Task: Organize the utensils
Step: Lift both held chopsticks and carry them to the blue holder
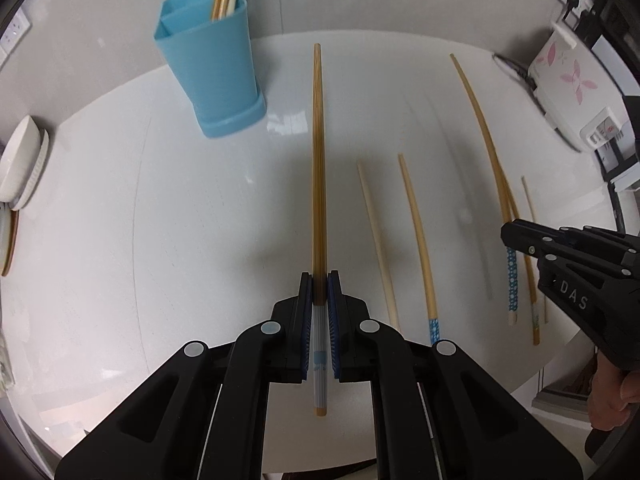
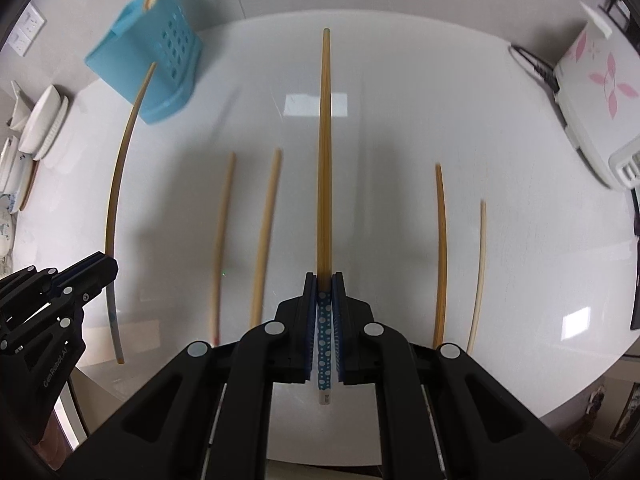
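The left gripper (image 1: 319, 286) is clamped on 1 chopstick (image 1: 317, 168) near its grey-striped handle end, the shaft running straight out ahead of the fingers (image 1: 306, 312) and clear of the desk (image 1: 140, 220). The right gripper (image 2: 324, 286) is likewise clamped on a 2nd chopstick (image 2: 323, 152), gripped at its blue dotted handle, also lifted off the surface. So both tools are loaded, each with 1 stick, and the step in hand looks like the carry toward the holder (image 1: 208, 68), the blue cup at the far left of the desk that already has several chopsticks standing in it.

4 loose sticks (image 2: 264, 236) are on the desk in the right view: 2 left of the held one, 2 to its right.

Next, each stick needs swinging over the holder's open top, tip lowered into a compartment, then the fingers parted. The sticks are long and thin, so they may pivot in the grip. The 2 grippers are close together; going 1 at a time would avoid a clash at the narrow opening.
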A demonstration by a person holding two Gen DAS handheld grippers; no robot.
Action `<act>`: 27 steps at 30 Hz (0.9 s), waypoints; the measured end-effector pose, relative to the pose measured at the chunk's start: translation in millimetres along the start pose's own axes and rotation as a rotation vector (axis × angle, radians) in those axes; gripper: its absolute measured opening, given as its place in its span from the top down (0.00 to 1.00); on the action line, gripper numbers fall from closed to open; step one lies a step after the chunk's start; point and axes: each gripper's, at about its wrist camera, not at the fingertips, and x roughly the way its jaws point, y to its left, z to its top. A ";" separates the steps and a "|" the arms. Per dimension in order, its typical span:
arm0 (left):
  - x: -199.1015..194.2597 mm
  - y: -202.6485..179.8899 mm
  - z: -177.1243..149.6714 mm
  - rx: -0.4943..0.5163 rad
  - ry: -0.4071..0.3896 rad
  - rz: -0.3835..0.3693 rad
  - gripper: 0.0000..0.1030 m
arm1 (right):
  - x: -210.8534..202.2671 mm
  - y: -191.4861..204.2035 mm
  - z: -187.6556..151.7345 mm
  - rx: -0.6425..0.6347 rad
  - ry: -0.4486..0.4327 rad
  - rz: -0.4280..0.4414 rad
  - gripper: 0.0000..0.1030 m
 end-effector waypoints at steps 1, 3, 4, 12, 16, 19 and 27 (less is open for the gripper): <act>-1.0 1.5 0.0 -0.001 -0.015 0.006 0.93 | -0.3 3.7 3.0 -0.004 -0.011 0.002 0.93; -12.7 10.1 0.8 -0.011 -0.046 0.005 0.93 | -6.5 10.2 7.1 -0.017 -0.043 0.010 0.93; -16.8 12.6 2.1 -0.017 -0.058 0.006 0.93 | -8.3 12.2 12.2 -0.023 -0.052 0.013 0.93; -36.2 31.6 23.9 -0.056 -0.161 0.033 0.93 | -27.2 20.1 36.8 -0.069 -0.143 0.043 0.93; -48.4 42.9 32.7 -0.083 -0.203 0.042 0.93 | -40.0 29.2 49.6 -0.097 -0.194 0.065 0.93; -55.5 49.4 40.8 -0.099 -0.233 0.060 0.93 | -50.8 36.8 57.6 -0.117 -0.239 0.084 0.93; -79.1 70.1 57.0 -0.162 -0.355 0.085 0.93 | -75.1 54.3 82.6 -0.155 -0.335 0.131 0.93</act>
